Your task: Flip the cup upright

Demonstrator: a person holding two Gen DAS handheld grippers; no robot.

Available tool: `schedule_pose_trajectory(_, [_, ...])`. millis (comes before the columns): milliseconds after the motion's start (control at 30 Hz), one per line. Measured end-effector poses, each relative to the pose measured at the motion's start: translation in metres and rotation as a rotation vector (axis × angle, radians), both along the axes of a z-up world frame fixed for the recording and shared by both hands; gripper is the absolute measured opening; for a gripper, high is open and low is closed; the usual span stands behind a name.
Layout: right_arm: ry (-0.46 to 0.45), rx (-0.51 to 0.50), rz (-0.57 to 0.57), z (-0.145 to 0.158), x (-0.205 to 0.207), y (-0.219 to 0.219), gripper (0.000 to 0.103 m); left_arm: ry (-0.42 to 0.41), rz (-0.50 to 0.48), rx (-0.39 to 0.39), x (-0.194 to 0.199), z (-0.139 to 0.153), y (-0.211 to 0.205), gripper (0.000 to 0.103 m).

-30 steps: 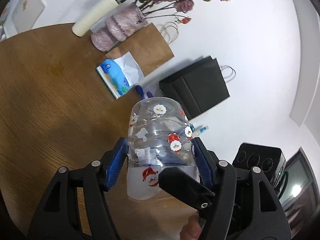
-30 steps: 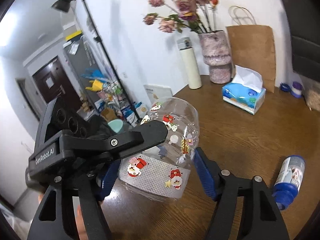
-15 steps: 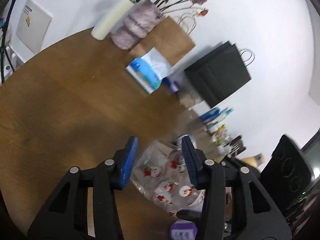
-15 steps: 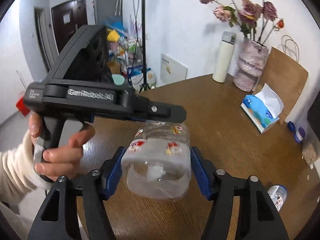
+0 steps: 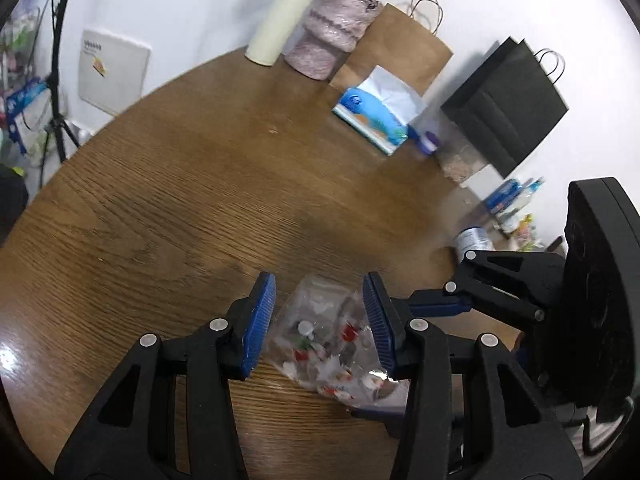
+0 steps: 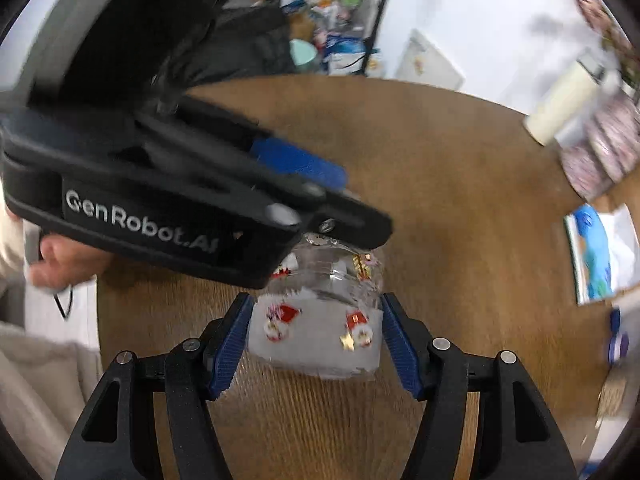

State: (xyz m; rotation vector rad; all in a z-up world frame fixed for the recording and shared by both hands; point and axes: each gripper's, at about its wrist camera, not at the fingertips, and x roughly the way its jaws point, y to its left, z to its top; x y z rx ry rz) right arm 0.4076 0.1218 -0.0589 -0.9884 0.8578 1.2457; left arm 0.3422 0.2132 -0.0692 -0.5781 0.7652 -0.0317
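The clear plastic cup (image 6: pixel 320 320) with Santa stickers sits between the blue pads of my right gripper (image 6: pixel 316 340), which is shut on it, just above the wooden table (image 6: pixel 460 184). In the left wrist view the cup (image 5: pixel 324 340) is blurred and lies below and between the fingers of my left gripper (image 5: pixel 320 312), whose pads stand apart from it, open. The left gripper's black body (image 6: pixel 160 200) crosses over the cup top in the right wrist view. The right gripper (image 5: pixel 500 292) shows at the right of the left wrist view.
At the table's far side stand a cream thermos (image 5: pixel 284 20), a pink vase (image 5: pixel 332 36), a brown paper bag (image 5: pixel 396 52), a tissue box (image 5: pixel 376 116) and a black bag (image 5: pixel 508 108). A small blue bottle (image 5: pixel 472 240) lies at right.
My left gripper has let go of the cup and drawn back above it. The right gripper keeps the cup and has turned it and brought it down toward the table.
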Motion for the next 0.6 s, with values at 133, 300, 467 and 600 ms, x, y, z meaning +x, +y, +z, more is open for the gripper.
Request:
schedule_pose_trajectory(133, [-0.032, -0.007, -0.025, -0.008, 0.005, -0.007, 0.072, -0.004, 0.037, 0.074, 0.001, 0.003, -0.005, 0.041])
schedule_pose_trajectory(300, [-0.094, 0.003, -0.114, -0.004, 0.021, -0.031, 0.078, 0.006, 0.063, 0.112, -0.009, 0.007, -0.008, 0.041])
schedule_pose_trajectory(467, [-0.114, 0.052, -0.24, 0.008, 0.045, -0.046, 0.078, 0.009, 0.032, 0.165, -0.015, 0.014, -0.022, 0.041])
schedule_pose_trajectory(600, [-0.111, 0.099, -0.312, 0.015, 0.057, -0.055, 0.078, -0.009, -0.046, 0.207, -0.014, 0.039, -0.034, 0.058])
